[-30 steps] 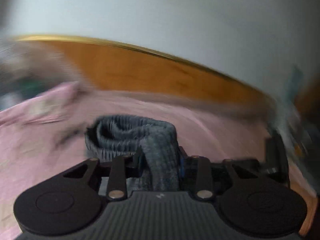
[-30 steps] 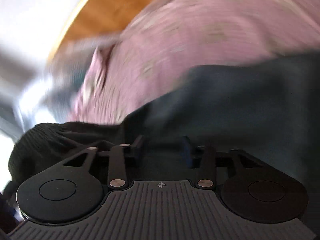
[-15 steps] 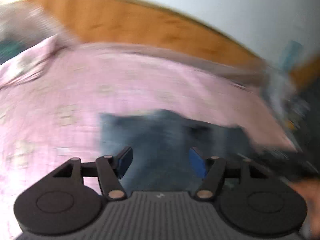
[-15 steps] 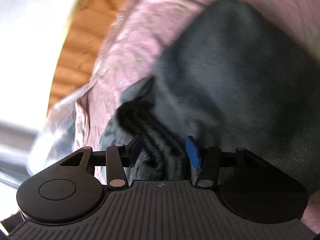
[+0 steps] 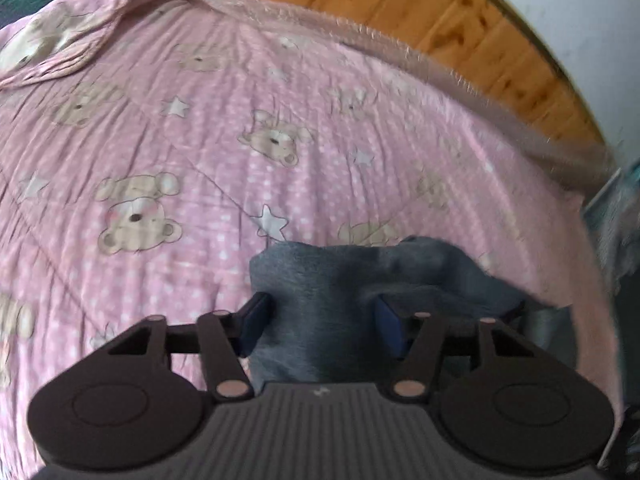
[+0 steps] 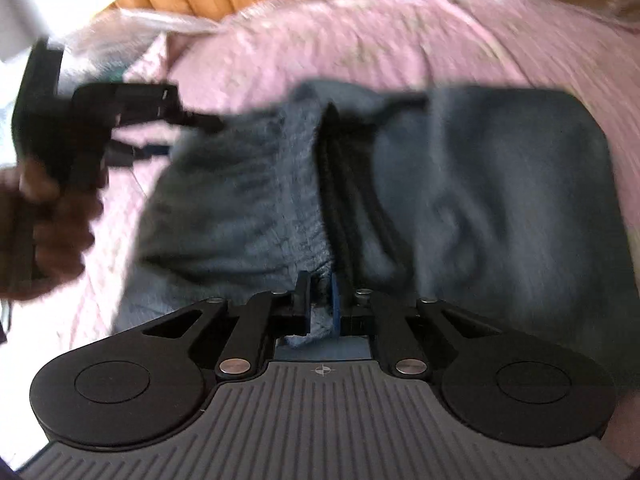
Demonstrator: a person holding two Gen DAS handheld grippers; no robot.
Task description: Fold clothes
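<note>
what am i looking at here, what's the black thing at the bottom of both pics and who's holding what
The black thing is a hand-held gripper with two fingers; a person holds one in each hand, and a camera on each looks forward along its fingers. In the left camera's picture, the left gripper is open over the grey garment, gripping nothing. In the right camera's picture, the right gripper is shut on a fold of that garment, and you can also see the person's left hand holding the other gripper. Everything lies on a pink bedspread printed with bears and stars.
</note>
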